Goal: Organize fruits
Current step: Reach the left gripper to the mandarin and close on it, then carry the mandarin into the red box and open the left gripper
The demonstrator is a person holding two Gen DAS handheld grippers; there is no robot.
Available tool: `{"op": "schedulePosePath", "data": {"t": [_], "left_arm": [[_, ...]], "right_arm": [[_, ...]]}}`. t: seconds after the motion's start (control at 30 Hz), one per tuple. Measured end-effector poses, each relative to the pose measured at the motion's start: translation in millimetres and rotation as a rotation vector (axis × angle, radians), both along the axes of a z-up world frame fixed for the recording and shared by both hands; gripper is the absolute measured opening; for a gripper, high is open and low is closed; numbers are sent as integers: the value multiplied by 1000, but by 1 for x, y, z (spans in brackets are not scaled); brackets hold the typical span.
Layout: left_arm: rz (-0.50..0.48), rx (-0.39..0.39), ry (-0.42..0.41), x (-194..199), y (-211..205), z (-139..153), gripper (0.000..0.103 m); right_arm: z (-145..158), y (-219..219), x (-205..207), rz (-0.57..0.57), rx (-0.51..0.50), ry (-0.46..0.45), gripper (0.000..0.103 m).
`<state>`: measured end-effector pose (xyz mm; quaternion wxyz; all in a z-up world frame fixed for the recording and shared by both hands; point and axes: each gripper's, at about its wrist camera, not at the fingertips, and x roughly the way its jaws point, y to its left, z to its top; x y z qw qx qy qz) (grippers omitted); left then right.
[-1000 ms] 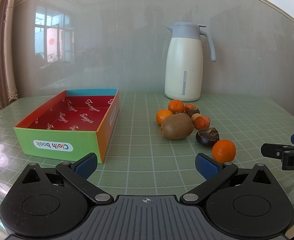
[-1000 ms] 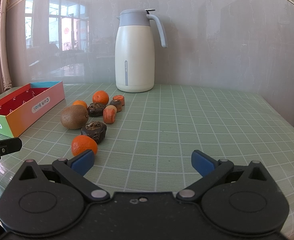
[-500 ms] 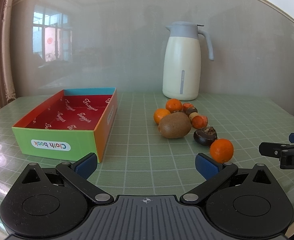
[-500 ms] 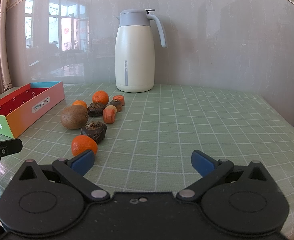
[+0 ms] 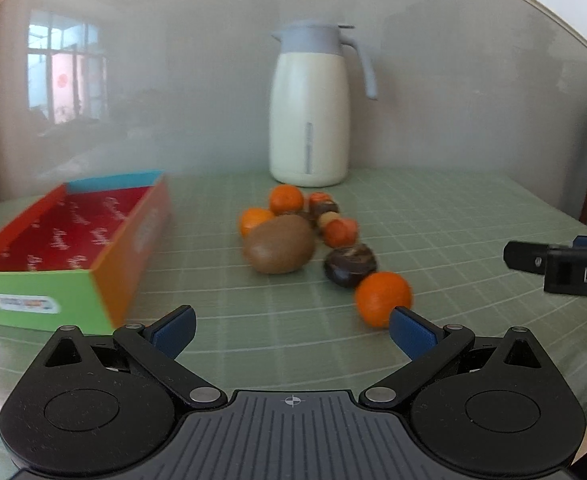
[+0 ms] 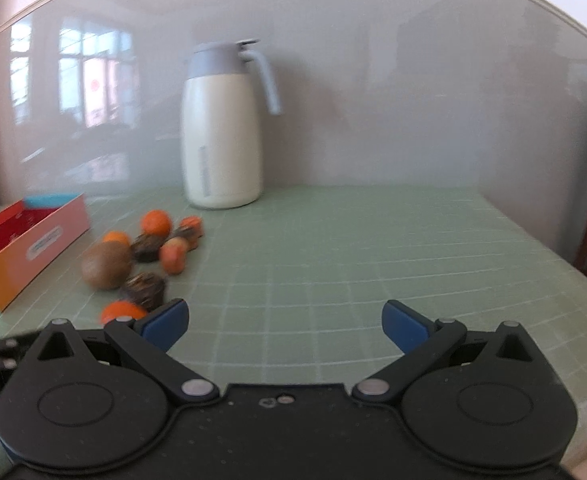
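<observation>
Beside the box [image 5: 73,264], loose fruits [image 5: 279,244] — both grippers gape empty.

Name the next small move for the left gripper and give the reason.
Probably ease the left gripper forward and right over the nearest orange. It is open and empty, that orange lies nearest its right fingertip, and the box holds no fruit.

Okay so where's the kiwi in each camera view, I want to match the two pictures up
Left wrist view: the kiwi sits just left of centre, right of the open box, at the near left of the fruit cluster.
Right wrist view: the kiwi is at the left, between the box and the other fruit.
Shared landmark: the cream thermos jug stands behind the fruit in both.
</observation>
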<state>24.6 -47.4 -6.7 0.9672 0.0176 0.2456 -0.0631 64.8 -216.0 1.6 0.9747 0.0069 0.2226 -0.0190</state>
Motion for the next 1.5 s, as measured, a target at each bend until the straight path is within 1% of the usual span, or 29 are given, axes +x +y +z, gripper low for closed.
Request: {"op": "schedulePosePath", "data": {"t": [0.17,0.23,0.27,0.3,0.33,0.37,0.4,0.47,0.5,0.53,0.57,0.6,0.73,0.83,0.93,1.07,1.27,1.4,1.5], "left_arm": [[-24,-5,3,13,-22,-4,102],[-43,-7,13,18,-30,-6,93],[-53,-4,25,21,-34,-8,83],[-63,-3,36,24,-39,-10,79],[-65,1,46,27,-43,-11,77],[-67,8,54,29,-47,-13,72],[-69,12,62,32,-50,-15,69],[-69,25,69,36,-57,-17,66],[-63,35,73,39,-59,-19,61],[-62,36,80,42,-60,-20,59],[-61,26,81,43,-60,-19,46],[-66,25,78,43,-61,-19,40],[-70,15,79,42,-59,-19,40],[-67,10,63,41,-54,-16,40],[-47,8,30,38,-42,-8,40],[10,-3,-10,33,-13,5,40],[111,15,-67,25,38,23,40],[190,37,-91,32,75,31,40],[250,38,-88,41,103,30,40]], "right_arm": [[-1,-18,2,-68,24,0,103],[-2,-24,2,-84,25,2,103],[-3,-27,3,-92,26,6,103],[-3,-30,3,-99,26,10,103],[-4,-33,3,-105,24,14,103],[-5,-35,3,-113,23,18,103],[-5,-38,3,-119,23,21,103],[-6,-42,3,-133,25,27,103],[-7,-45,3,-140,28,30,103],[-7,-47,4,-146,33,34,103],[-8,-50,3,-153,35,36,103],[-8,-52,2,-161,34,40,103],[-12,-58,9,-218,27,72,103],[-14,-65,13,-253,59,86,103],[-15,-66,15,-255,100,93,103],[-14,-56,18,-234,105,91,103],[-9,-30,32,-187,132,74,103],[-8,-13,43,-161,164,77,103],[-8,0,48,-139,171,82,103]]}}
